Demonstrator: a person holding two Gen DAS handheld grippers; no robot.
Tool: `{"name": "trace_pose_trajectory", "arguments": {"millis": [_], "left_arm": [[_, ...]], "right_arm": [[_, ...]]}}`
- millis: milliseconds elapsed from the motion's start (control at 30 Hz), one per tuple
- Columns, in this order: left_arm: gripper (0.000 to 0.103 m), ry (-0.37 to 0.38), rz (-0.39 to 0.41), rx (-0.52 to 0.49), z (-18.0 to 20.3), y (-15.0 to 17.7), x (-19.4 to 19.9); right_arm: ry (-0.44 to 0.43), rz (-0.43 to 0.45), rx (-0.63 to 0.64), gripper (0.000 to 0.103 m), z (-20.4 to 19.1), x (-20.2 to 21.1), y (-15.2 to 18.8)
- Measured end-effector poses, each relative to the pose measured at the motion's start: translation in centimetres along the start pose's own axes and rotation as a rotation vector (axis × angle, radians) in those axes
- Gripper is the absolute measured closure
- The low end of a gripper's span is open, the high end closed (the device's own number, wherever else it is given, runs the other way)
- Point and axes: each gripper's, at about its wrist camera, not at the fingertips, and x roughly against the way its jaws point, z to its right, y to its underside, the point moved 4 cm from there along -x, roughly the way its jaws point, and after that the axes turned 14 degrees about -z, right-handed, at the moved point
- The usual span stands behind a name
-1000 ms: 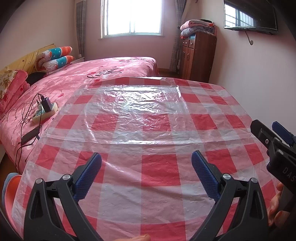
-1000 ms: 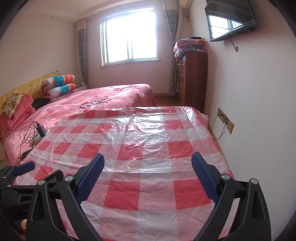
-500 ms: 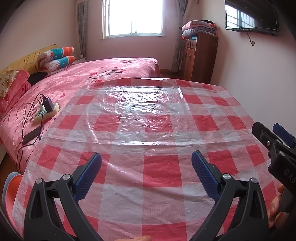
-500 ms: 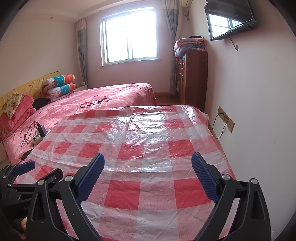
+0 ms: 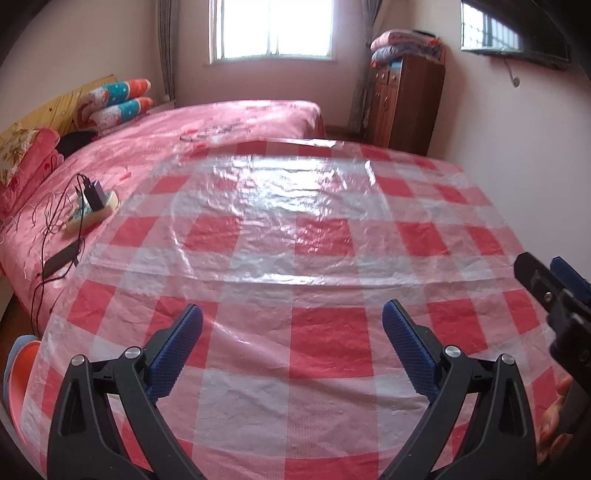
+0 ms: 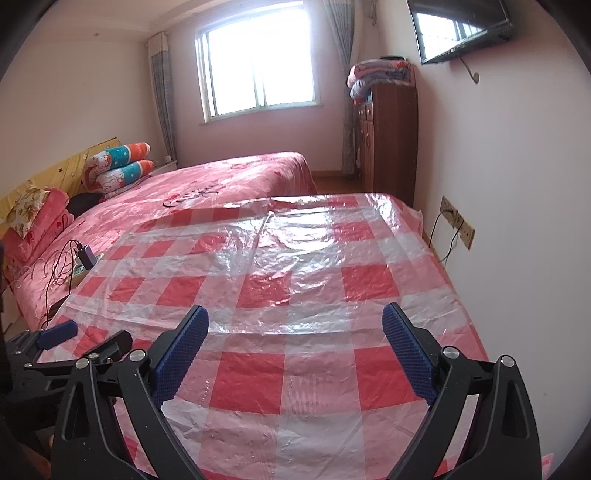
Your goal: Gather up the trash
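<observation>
Grippers hover side by side over the near edge of the checked plastic table cover (image 5: 295, 266): left gripper (image 5: 291, 343) and right gripper (image 6: 295, 347), both spread wide, holding nothing. Only the right view shows the wall sockets (image 6: 458, 221) past the table's right edge. No trash is visible on the cover.

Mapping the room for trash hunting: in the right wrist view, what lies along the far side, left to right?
Pink pillows → rolled cartoon quilts → window → wooden cabinet → wall TV.
</observation>
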Motion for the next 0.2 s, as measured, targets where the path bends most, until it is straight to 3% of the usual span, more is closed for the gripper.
{"name": "trace_pose_trajectory", "arguments": {"millis": [200], "left_arm": [[0.005,-0.025,-0.089,-0.004,0.7,-0.7,-2.7]], "right_arm": [[0.030,-0.161,-0.032,0.009,0.6,-3.2,0.2]]}}
